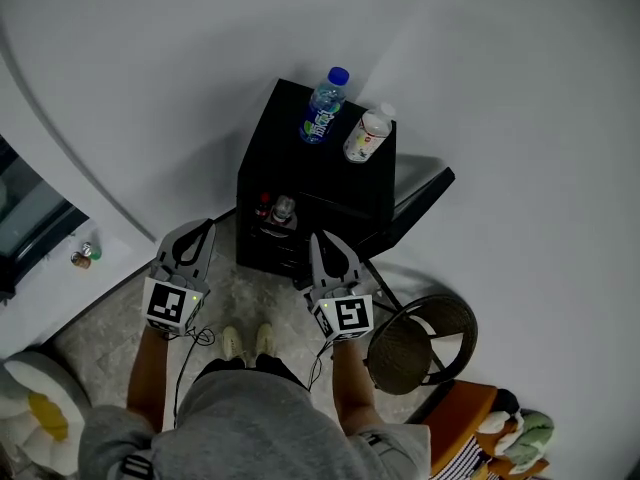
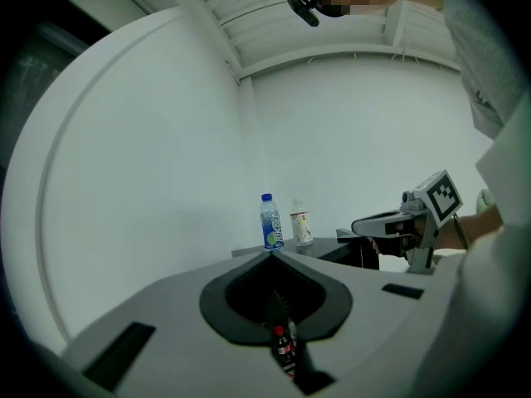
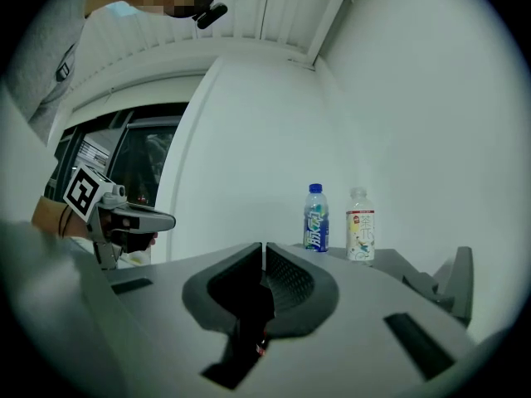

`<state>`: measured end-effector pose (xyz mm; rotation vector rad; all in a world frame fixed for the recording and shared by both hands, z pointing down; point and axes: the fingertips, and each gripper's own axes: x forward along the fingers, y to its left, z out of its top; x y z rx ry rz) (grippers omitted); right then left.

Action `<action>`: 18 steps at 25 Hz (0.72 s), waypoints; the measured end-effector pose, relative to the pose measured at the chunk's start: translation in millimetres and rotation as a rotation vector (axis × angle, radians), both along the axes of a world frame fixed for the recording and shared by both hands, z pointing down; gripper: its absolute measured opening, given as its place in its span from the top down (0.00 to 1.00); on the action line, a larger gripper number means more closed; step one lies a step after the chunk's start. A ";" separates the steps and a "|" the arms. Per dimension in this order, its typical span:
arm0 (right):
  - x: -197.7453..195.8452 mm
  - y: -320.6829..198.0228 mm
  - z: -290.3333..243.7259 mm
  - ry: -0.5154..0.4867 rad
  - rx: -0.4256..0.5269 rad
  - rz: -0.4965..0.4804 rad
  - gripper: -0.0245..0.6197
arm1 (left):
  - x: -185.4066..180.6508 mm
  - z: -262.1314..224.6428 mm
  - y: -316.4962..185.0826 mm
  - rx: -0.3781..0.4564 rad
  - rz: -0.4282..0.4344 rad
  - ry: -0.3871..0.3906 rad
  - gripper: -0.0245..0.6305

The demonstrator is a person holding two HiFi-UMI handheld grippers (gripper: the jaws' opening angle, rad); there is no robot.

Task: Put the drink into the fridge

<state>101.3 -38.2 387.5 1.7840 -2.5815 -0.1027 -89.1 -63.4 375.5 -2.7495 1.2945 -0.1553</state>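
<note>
A black mini fridge (image 1: 285,133) stands against the white wall, its door (image 1: 420,200) swung open to the right. On its top stand a blue-capped drink bottle (image 1: 325,108) (image 2: 270,222) (image 3: 314,218) and a white tea bottle (image 1: 367,135) (image 2: 300,224) (image 3: 360,226). Inside the fridge I see a red-capped bottle (image 1: 264,206) and a clear one (image 1: 283,211). My left gripper (image 1: 205,228) (image 2: 272,255) hovers in front of the fridge's left side, jaws together and empty. My right gripper (image 1: 318,240) (image 3: 262,247) hangs before the open compartment, shut on nothing.
A round wicker stool (image 1: 420,343) stands right of me, close to the open door. Plush toys (image 1: 510,433) lie at the bottom right. A white ledge (image 1: 60,288) with small items runs along the left, a cushion (image 1: 35,398) below it. My shoes (image 1: 248,343) point at the fridge.
</note>
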 end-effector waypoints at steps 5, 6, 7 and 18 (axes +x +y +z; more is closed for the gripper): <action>-0.9 18.6 0.8 -0.001 -0.011 0.008 0.91 | 2.5 4.3 9.6 -0.009 0.014 0.006 0.96; -1.1 21.4 2.3 -0.001 -0.016 0.010 0.91 | 3.4 4.7 11.6 -0.018 0.016 0.003 0.96; -1.3 23.3 3.5 -0.002 -0.021 0.012 0.91 | 3.8 5.7 13.2 -0.028 0.018 -0.001 0.96; 0.1 22.3 2.3 -0.024 -0.016 0.035 0.91 | 8.3 2.0 9.2 -0.020 0.041 0.028 0.96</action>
